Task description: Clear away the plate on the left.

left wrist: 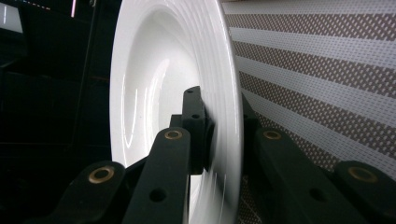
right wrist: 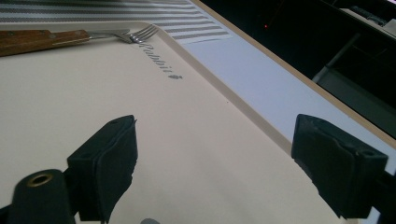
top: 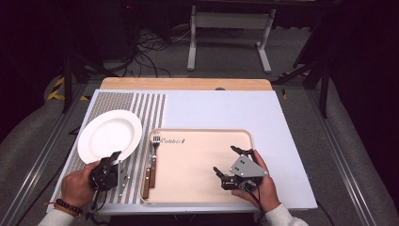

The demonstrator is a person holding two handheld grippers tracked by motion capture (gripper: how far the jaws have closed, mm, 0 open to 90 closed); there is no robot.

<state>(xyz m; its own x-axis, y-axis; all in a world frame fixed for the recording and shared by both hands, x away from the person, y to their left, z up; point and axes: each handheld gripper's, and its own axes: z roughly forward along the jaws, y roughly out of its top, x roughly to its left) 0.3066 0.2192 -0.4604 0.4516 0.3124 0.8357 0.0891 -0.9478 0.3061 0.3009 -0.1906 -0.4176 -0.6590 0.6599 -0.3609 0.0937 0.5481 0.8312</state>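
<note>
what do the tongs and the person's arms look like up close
Both tongs, left and right, are black, with brass-coloured rivets on the linkages. The right one carries a grey three-cornered plate. The sleeves are white, and the left wrist wears a dark beaded bracelet.

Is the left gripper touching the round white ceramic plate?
Touching. In the left gripper view, the left gripper has its black jaws clamped on the rim of the round white ceramic plate, one on each face.

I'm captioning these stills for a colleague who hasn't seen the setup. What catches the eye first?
The white plate stands out most, over the striped placemat at the table's left, its rim clamped by the left hand-held gripper. Next is the beige tray at centre, with a wooden-handled fork along its left edge and the right hand-held gripper open above it.
</note>
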